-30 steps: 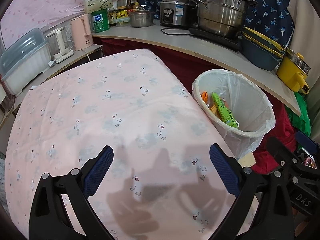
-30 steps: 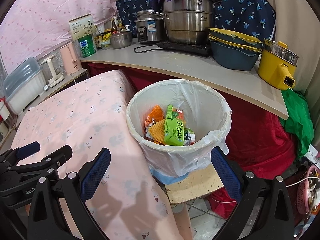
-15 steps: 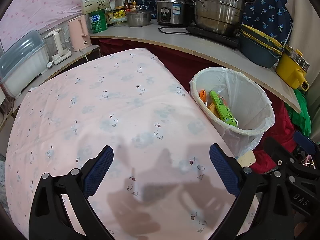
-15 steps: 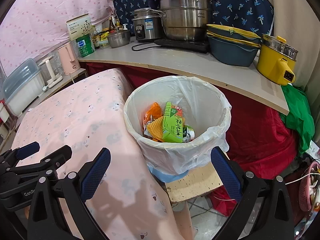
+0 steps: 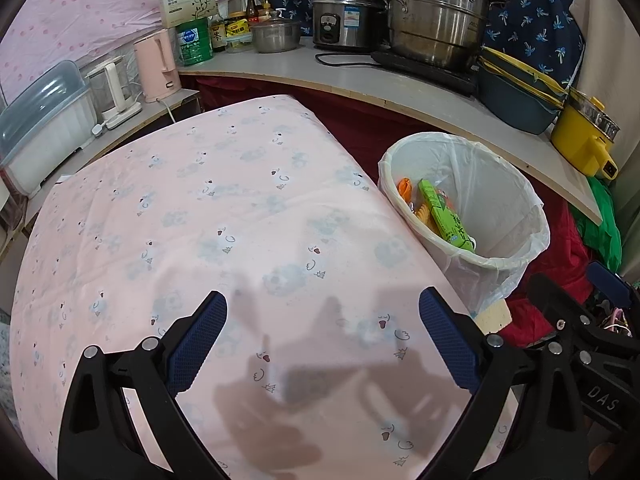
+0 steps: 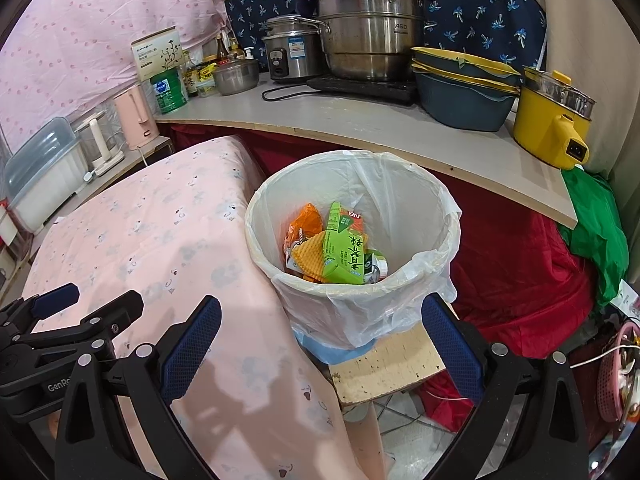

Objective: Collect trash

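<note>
A white-lined trash bin (image 6: 416,216) stands beside the pink-clothed table (image 6: 160,232). Inside lie a green carton (image 6: 344,248) and orange wrappers (image 6: 306,220). The bin (image 5: 516,208) and green carton (image 5: 444,216) also show in the left wrist view, right of the table (image 5: 224,208). My left gripper (image 5: 322,340) is open and empty above the table's near end. My right gripper (image 6: 320,344) is open and empty in front of the bin, slightly above it. The left gripper (image 6: 60,320) shows at the lower left of the right wrist view.
A curved counter (image 6: 360,124) behind holds steel pots (image 6: 368,40), a rice cooker (image 6: 292,56), blue basins (image 6: 460,92) and a yellow pot (image 6: 552,120). A pink kettle (image 5: 156,64) and a plastic box (image 5: 40,124) stand at left. Red cloth (image 6: 520,264) and cardboard (image 6: 392,364) lie under the bin.
Both grippers have drawn slightly back and up from the bin and table. Both stay open and empty.
</note>
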### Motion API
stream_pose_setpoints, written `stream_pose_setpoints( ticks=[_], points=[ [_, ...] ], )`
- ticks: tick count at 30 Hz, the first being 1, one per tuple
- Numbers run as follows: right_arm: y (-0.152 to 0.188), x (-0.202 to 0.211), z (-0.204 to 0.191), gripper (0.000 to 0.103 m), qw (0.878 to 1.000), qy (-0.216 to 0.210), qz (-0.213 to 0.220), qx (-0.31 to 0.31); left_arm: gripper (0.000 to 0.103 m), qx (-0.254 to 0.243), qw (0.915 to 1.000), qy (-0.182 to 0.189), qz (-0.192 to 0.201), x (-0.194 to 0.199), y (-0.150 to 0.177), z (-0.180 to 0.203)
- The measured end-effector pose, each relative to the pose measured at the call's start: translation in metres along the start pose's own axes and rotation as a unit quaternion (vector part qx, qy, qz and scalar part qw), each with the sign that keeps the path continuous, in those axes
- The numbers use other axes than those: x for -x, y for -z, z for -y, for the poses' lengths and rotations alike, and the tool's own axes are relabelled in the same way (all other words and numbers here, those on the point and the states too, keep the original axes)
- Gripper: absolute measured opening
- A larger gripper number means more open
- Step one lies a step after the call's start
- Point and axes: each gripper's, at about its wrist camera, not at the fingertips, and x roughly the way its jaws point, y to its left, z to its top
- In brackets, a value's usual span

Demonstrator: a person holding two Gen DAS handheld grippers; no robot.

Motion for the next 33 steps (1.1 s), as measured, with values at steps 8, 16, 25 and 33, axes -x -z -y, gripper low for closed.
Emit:
stream_pose_setpoints(
  ticks=[8, 16, 25, 33],
  points=[
    [0.002, 0.004, 0.004, 0.097, 1.0, 0.005, 0.005, -0.003, 0.092, -0.002, 1.0, 0.002, 0.007, 0.002, 0.0, 0.004],
    [0.001, 0.01, 0.005, 0.097, 1.0, 0.008, 0.009, -0.005, 0.092, -0.006, 0.9999, 0.008, 0.013, 0.008, -0.001, 0.004],
    [-0.002, 0.014, 0.007, 0.097, 1.0, 0.01, 0.015, -0.008, 0.092, -0.01, 0.9996, 0.009, 0.026, 0.016, -0.005, 0.005],
    [-0.008, 0.016, 0.01, 0.097, 1.0, 0.011, 0.022, -0.011, 0.092, -0.015, 0.9992, 0.016, 0.032, 0.015, -0.015, 0.007]
  ],
)
